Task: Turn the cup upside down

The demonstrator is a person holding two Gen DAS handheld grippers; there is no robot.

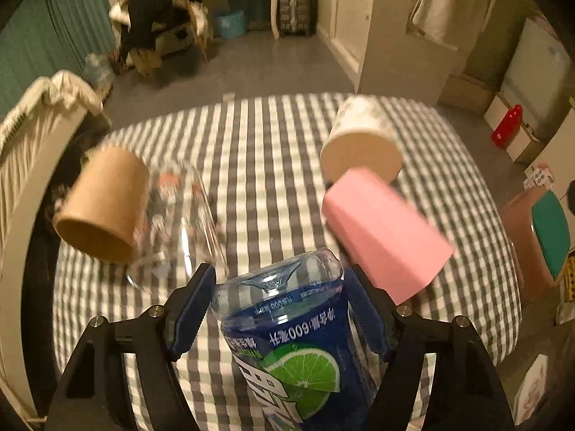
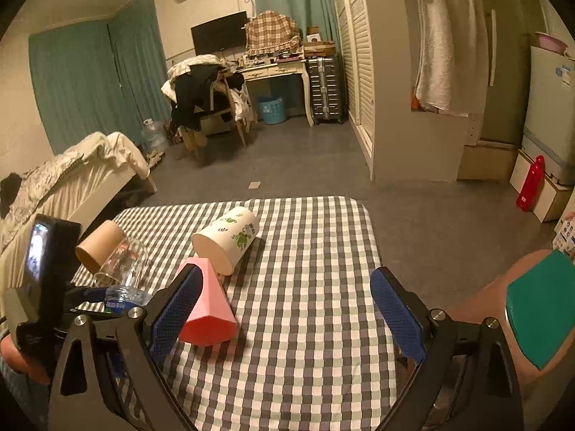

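Observation:
In the left wrist view my left gripper (image 1: 278, 292) is shut on a blue lime-label bottle (image 1: 287, 341), held base forward above the checked table (image 1: 258, 165). Ahead lie a brown paper cup (image 1: 102, 204) and a clear glass cup (image 1: 176, 222) on the left, and a white printed cup (image 1: 361, 142) and a pink cup (image 1: 384, 233) on the right, all on their sides. My right gripper (image 2: 284, 309) is open and empty above the table (image 2: 305, 323). The pink cup (image 2: 208, 309) lies beside its left finger, the white cup (image 2: 228, 240) beyond it.
In the right wrist view a bed (image 2: 72, 179) stands left of the table. A pink stool with a teal seat (image 2: 539, 305) is at the right. A red bottle (image 2: 530, 183) stands on the floor by a fridge. A desk and chair are far back.

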